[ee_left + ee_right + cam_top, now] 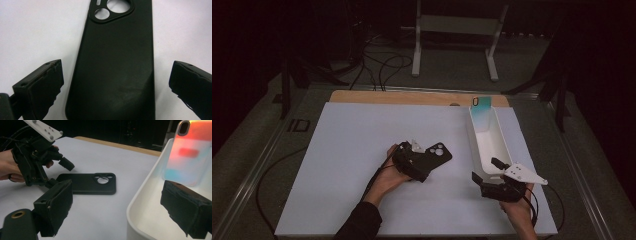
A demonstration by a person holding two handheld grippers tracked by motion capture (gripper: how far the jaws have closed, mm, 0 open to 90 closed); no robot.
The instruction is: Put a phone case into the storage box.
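A black phone case [439, 153] lies flat on the white board [347, 150], back up, camera cut-outs at its far end. My left gripper [419, 162] is open at the case's near end; in the left gripper view the case [115, 62] lies between the two jaws with a gap on each side. A white tray [493, 145] stands to the right, with an iridescent phone case [482, 107] leaning upright at its far end. My right gripper [487, 170] is open at the tray's near end, one jaw outside the tray wall [142, 195] and one inside.
The board rests on a wooden tabletop [412, 97] whose back edge shows. Cables [382, 65] and a white stand [457, 30] are on the floor beyond. The board's left half is bare white surface.
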